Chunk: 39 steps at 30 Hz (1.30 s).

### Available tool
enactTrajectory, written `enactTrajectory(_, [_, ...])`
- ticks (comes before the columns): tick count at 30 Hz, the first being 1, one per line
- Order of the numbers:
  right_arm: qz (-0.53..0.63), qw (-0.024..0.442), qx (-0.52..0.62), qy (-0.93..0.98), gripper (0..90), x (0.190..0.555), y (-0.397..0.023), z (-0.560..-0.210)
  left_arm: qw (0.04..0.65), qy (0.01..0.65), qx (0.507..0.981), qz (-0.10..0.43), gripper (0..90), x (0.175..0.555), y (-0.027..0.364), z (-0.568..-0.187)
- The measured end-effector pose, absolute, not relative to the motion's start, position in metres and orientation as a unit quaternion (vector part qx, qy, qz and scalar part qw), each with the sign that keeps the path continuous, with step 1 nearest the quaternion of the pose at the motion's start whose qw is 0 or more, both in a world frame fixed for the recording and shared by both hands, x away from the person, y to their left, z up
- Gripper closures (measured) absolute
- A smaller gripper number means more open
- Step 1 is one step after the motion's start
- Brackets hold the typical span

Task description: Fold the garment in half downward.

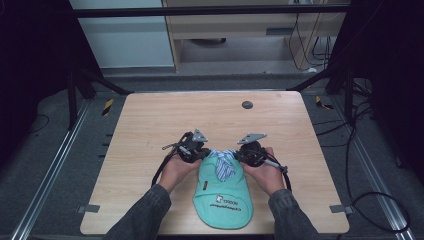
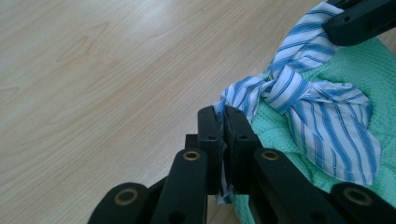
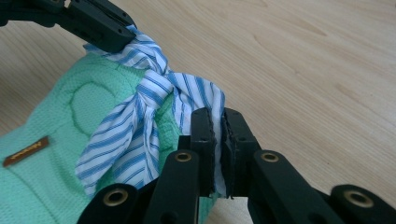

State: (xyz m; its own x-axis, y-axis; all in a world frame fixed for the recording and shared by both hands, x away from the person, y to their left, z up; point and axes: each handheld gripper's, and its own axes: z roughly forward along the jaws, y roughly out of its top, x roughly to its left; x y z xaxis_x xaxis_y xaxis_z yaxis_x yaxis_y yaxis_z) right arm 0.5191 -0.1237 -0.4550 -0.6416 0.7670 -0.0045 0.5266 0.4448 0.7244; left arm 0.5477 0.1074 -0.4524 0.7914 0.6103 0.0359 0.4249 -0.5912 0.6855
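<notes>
A mint-green cap lies near the table's front edge, its brim toward the person. A blue-and-white striped cloth strap is tied in a knot at the cap's back. My left gripper is shut on the strap's left end, the cloth pinched between the pads. My right gripper is shut on the strap's right end. In the left gripper view the knot sits on the green fabric, with the other gripper's jaw at top right. In the right gripper view the knot hangs over the cap.
The wooden table stretches bare beyond the cap. A small dark round disc sits near the far edge. Black cables trail from both grippers along the person's hands.
</notes>
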Motion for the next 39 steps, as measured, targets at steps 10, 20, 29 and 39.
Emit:
enactTrajectory(10, [0.363, 0.185, 0.379, 0.831, 84.3, 0.514, -0.124, -0.442, 0.35, 0.284, 0.88, 0.149, 86.6, 0.544, 0.106, -0.435])
enactTrajectory(20, [0.356, 0.196, 0.37, 0.835, 84.3, 0.509, -0.127, -0.437, 0.343, 0.271, 0.886, 0.155, 86.6, 0.54, 0.101, -0.429])
enactTrajectory(29, [0.361, 0.205, 0.358, 0.836, 84.4, 0.509, -0.127, -0.43, 0.35, 0.268, 0.884, 0.157, 86.7, 0.542, 0.105, -0.419])
enactTrajectory(39, [0.36, 0.212, 0.345, 0.841, 84.3, 0.517, -0.121, -0.418, 0.351, 0.265, 0.883, 0.162, 86.7, 0.551, 0.112, -0.405])
